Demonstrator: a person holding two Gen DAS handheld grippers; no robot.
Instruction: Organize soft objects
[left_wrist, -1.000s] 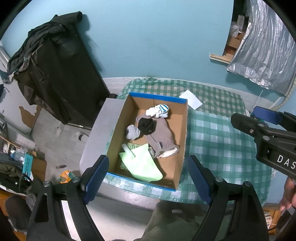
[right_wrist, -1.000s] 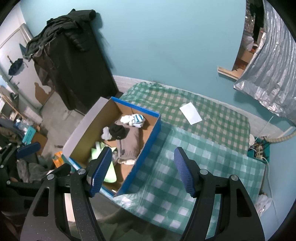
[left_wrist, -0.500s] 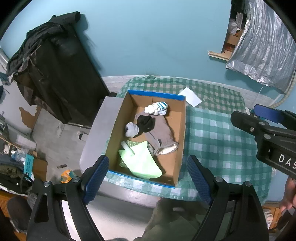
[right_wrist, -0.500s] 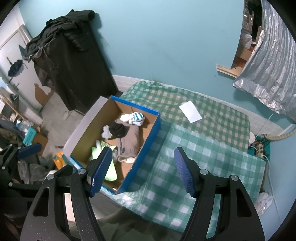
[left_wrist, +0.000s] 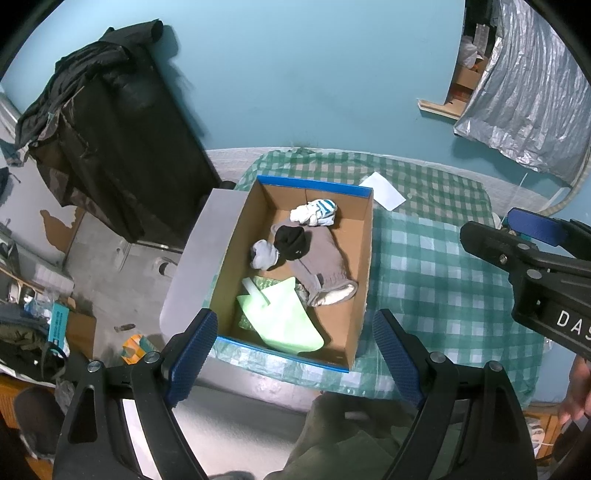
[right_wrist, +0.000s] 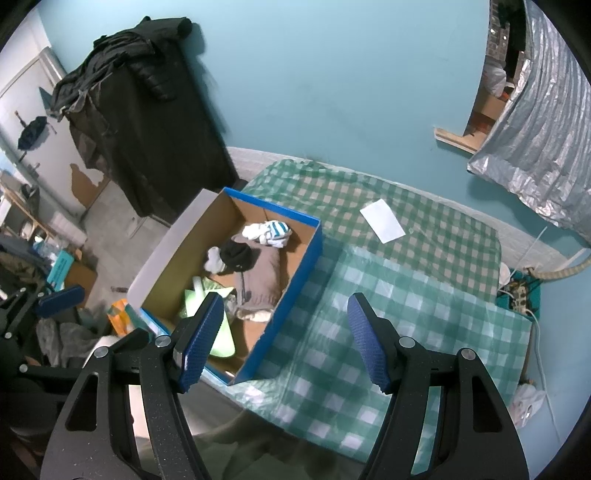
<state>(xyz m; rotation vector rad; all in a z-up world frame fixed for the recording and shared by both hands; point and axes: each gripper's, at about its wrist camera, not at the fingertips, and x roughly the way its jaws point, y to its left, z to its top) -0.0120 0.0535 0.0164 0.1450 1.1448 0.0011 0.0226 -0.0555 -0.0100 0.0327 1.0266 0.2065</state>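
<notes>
An open cardboard box with blue rim (left_wrist: 364, 236) (right_wrist: 303, 258) sits on the left of a green checked table. In it lie a white and blue striped sock bundle (left_wrist: 316, 213) (right_wrist: 271, 232), a black sock (left_wrist: 291, 240) (right_wrist: 238, 255), a white sock (left_wrist: 263, 254), a grey-brown garment (left_wrist: 325, 264) (right_wrist: 264, 280) and a pale green cloth (left_wrist: 284, 321) (right_wrist: 221, 338). My left gripper (left_wrist: 293, 354) is open and empty, high above the box's near edge. My right gripper (right_wrist: 286, 341) is open and empty, high above the table right of the box; it also shows in the left wrist view (left_wrist: 524, 236).
A white paper (left_wrist: 382, 190) (right_wrist: 382, 221) lies on the tablecloth (left_wrist: 436, 280) (right_wrist: 388, 295) behind the box. A dark cabinet draped with black clothes (left_wrist: 110, 147) stands left against the blue wall. Clutter covers the floor at left. A power strip (right_wrist: 519, 291) sits right of the table.
Both grippers have drifted slightly back and up, so the box looks a little smaller. Both stay open and empty. Nothing in the box has moved.
</notes>
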